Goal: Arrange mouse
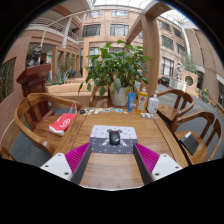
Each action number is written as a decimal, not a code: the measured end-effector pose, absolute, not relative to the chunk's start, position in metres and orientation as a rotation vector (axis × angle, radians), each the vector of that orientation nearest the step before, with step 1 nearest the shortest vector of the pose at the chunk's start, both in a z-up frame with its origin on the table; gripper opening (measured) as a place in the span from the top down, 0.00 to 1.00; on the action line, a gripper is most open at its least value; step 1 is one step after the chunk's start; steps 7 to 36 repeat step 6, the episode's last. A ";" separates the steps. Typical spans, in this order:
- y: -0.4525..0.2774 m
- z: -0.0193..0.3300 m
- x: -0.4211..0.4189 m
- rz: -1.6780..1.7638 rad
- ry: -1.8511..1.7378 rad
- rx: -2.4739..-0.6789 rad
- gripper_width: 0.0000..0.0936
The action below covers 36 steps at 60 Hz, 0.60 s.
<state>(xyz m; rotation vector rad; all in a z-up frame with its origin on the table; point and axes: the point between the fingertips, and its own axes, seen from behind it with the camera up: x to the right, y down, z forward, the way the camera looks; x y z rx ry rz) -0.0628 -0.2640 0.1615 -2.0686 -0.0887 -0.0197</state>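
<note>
A small black mouse [114,137] lies on a grey patterned mouse mat [112,139] on the wooden table [150,128]. The mat sits just ahead of my gripper [112,159], roughly centred between the two fingers. The fingers with their magenta pads [76,156] stand wide apart over the bare table top, with nothing between them. The mouse is a short way beyond the fingertips and not touched.
A potted plant [113,68] and some bottles [137,101] stand at the table's far edge. Wooden chairs [34,115] stand around the table; the left one holds a red object [62,123]. A courtyard building rises behind.
</note>
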 end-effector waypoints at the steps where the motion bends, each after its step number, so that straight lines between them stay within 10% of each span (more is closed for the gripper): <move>1: -0.266 0.162 -0.063 -0.023 -0.092 -2.067 0.09; 36: -0.269 0.162 -0.064 -0.030 -0.112 -2.051 0.09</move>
